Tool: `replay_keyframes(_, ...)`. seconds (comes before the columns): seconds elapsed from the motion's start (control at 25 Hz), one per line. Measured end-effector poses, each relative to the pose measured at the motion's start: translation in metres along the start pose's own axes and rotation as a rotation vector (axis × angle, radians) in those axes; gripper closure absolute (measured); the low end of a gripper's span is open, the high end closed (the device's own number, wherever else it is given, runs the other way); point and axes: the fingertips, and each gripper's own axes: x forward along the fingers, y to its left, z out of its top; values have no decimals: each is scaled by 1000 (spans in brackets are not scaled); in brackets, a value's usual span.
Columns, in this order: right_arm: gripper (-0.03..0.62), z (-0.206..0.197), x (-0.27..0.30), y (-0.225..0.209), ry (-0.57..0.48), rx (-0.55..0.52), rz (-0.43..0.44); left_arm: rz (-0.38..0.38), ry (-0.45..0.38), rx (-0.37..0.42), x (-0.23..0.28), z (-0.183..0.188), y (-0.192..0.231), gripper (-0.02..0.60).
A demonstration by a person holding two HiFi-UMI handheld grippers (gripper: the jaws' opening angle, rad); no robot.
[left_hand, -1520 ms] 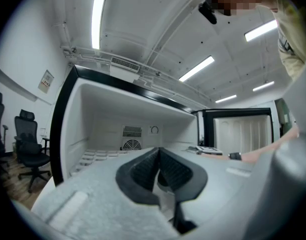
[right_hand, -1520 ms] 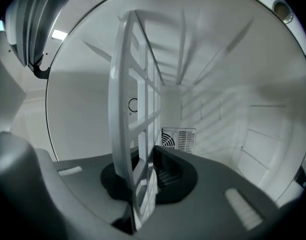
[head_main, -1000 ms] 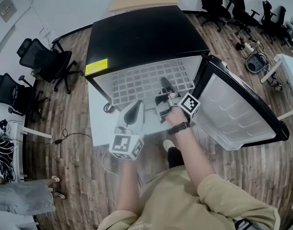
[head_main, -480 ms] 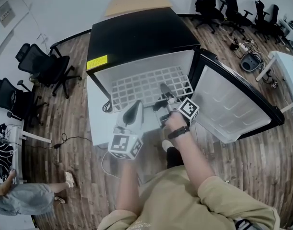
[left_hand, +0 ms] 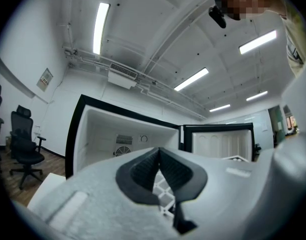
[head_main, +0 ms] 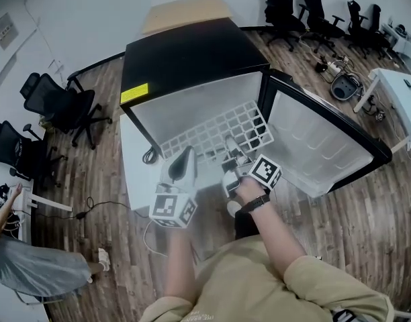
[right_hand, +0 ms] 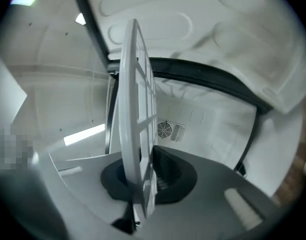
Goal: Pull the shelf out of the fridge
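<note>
Mid-frame, the right gripper is clamped on the white shelf. Left of it, the left gripper has its jaws together.

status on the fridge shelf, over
Right gripper shut on shelf front edge. Left gripper shut, empty. Shelf partly out of fridge; door wide open, nothing seen blocking.
</note>
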Motion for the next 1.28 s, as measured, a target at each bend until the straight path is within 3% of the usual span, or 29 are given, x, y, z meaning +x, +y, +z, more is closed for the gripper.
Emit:
replay_keyframes(0.2,568,-3,-27,20,80,-385,-71,3,-9,-3,-1,0,-3,583)
replay_keyframes(0.48,569,9,-50,56,69,-829,-116,56,19,-37,-7,-19,5,583)
replay_keyframes(0.64,569,14,-56,82,46,-1070,-146,86,55,42,-10,-26,4,583)
replay_keyframes(0.96,569,7,-53,112,52,-1367,-154,165,71,160,-19,-28,11,583)
replay_keyframes(1.28,569,5,-51,106,77,-1362,-180,198,38,160,-22,-15,18,583)
